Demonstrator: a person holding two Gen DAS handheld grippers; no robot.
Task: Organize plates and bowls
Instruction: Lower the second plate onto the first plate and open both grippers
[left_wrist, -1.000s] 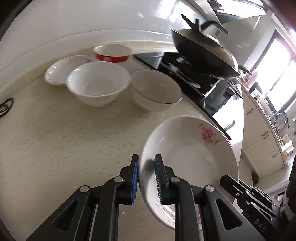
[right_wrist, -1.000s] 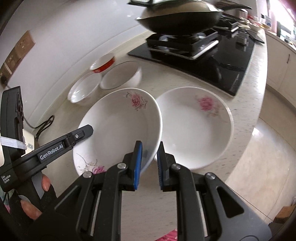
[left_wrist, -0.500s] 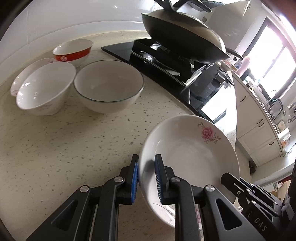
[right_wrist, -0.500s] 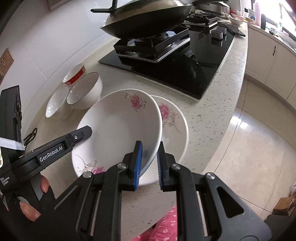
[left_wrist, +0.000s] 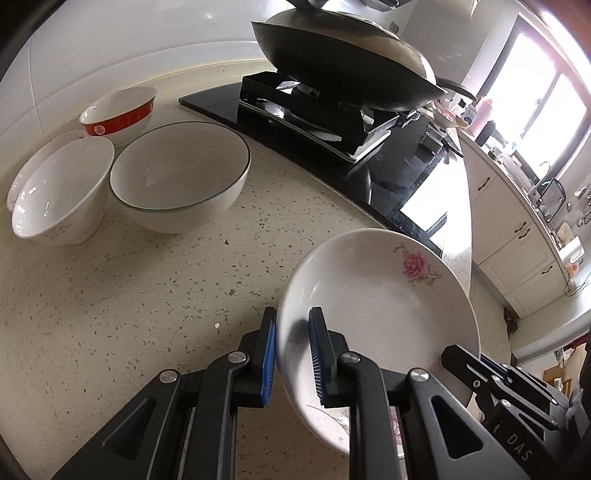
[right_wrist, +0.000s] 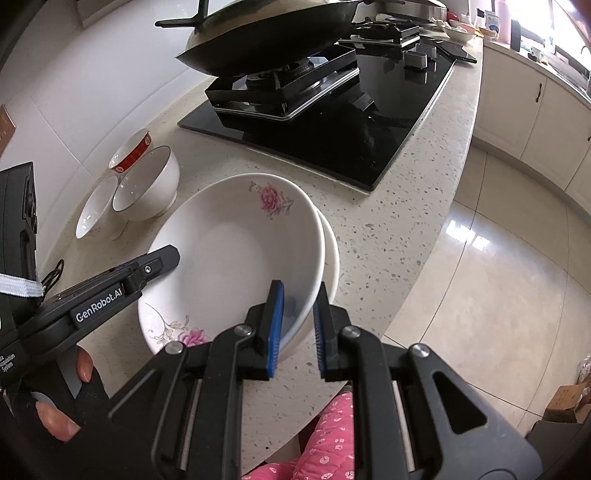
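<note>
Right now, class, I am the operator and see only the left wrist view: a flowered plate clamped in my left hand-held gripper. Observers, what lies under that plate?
Observer: In the right wrist view, a second white plate lies on the counter under it; only its right rim shows.
Operator: Is my plate's other side held?
Observer: Yes, the right hand-held gripper is shut on the flowered plate's near rim.
Operator: Do the plates touch?
Observer: Hidden; the flowered plate covers most of the lower one.

The lower floral plate (right_wrist: 331, 254) shows only a rim sliver under the upper floral plate (right_wrist: 236, 254). The wok (left_wrist: 343, 70) is cut off at the top edge.
</note>
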